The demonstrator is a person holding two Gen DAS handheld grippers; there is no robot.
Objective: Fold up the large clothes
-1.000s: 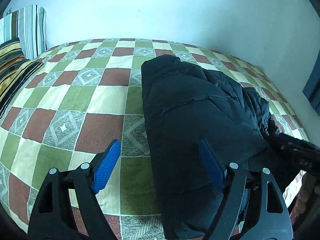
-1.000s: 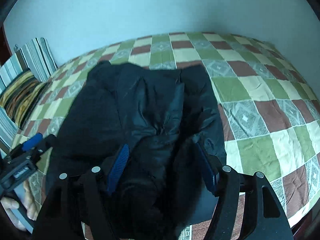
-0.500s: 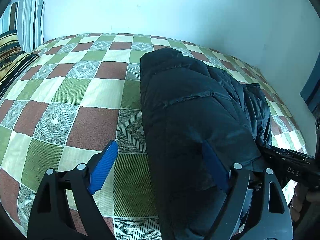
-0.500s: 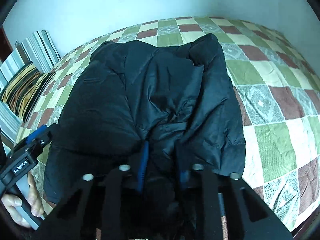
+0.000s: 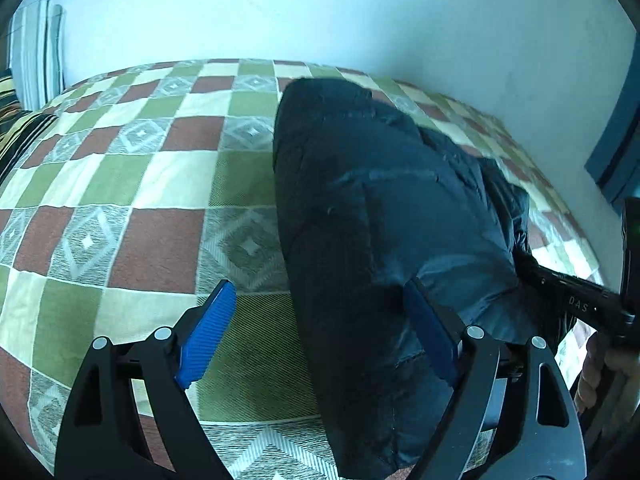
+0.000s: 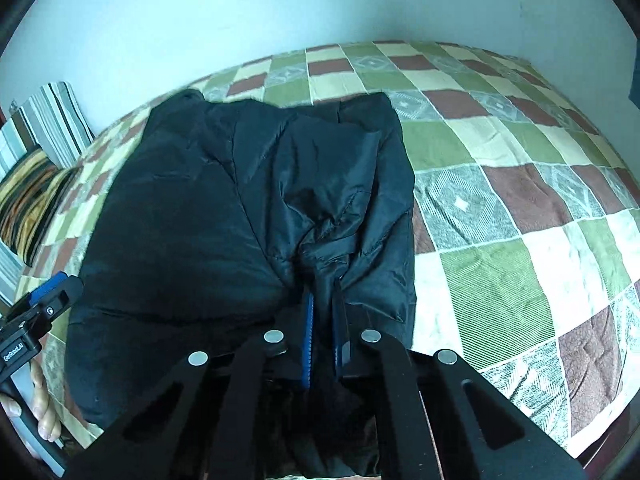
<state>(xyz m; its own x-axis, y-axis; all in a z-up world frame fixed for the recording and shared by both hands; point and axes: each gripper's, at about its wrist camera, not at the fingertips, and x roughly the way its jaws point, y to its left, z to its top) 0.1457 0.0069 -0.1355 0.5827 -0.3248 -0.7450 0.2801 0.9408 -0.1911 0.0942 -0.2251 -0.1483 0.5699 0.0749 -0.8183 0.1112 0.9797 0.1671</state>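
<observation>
The bed lies bare and passable either side of the jacket. Pillows block the head end, and a wall closes the far edge.

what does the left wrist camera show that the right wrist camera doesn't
Only the left wrist view shows the left gripper wide open, one blue pad over the checked bedspread, the other against the black jacket, plus a dark blue panel on the wall.

Only the right wrist view shows the right gripper, whose jaws have just been closing, shut on a bunched fold of the jacket, and the jacket's far edge.

Both show the jacket, bedspread, striped pillows and pale wall.
</observation>
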